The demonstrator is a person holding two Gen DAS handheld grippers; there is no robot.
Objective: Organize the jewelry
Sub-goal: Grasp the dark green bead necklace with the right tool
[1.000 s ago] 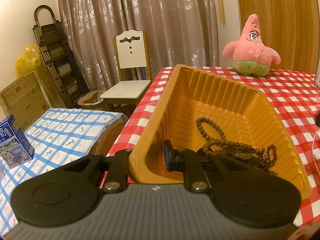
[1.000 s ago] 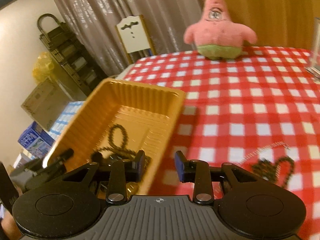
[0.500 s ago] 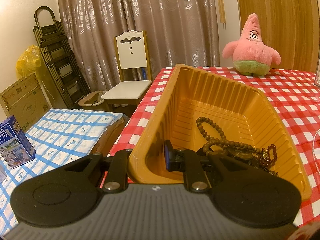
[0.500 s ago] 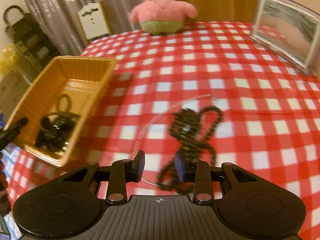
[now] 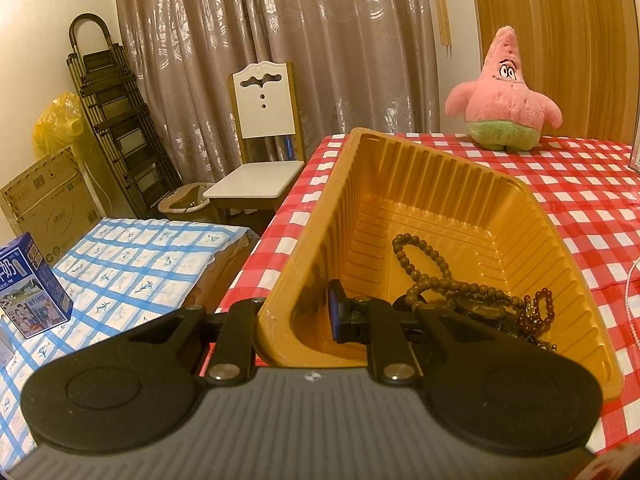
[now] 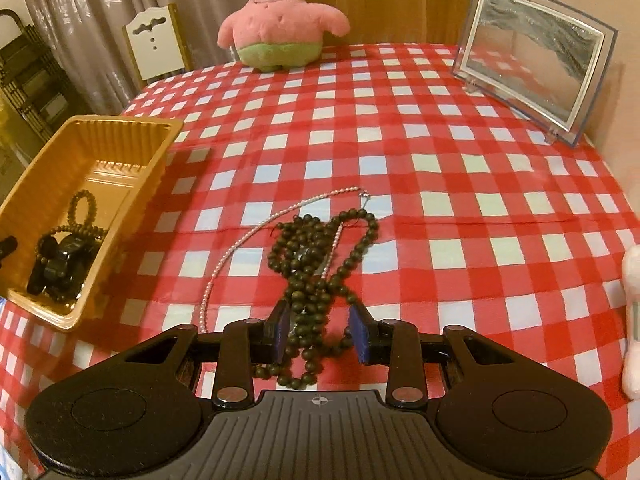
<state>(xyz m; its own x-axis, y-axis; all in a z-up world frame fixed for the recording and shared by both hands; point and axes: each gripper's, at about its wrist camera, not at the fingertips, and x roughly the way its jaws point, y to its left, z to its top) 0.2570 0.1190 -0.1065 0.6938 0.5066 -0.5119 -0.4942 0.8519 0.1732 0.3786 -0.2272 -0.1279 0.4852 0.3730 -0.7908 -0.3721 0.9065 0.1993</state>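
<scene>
While left gripper point(image 5: 296, 316) clamped on tray wall point(image 5: 280, 280), right gripper point(image 6: 322, 334) tilted down, agape astride beads point(image 6: 320, 264).

Warm, yellowish indoor light fills the room. Patterned grey-brown curtains point(image 5: 280, 60) hang across the back at 12 o'clock, with a pale wall point(image 5: 48, 4) at 10 o'clock and wood panelling point(image 5: 560, 40) at 2 o'clock. A white-backed chair point(image 5: 262, 136) stands before the curtains, beside the worktop point(image 6: 440, 184) in its red-and-white checked cloth. A folded dark rack point(image 5: 112, 120) leans at 10 o'clock, a cardboard box point(image 5: 48, 200) below it
</scene>
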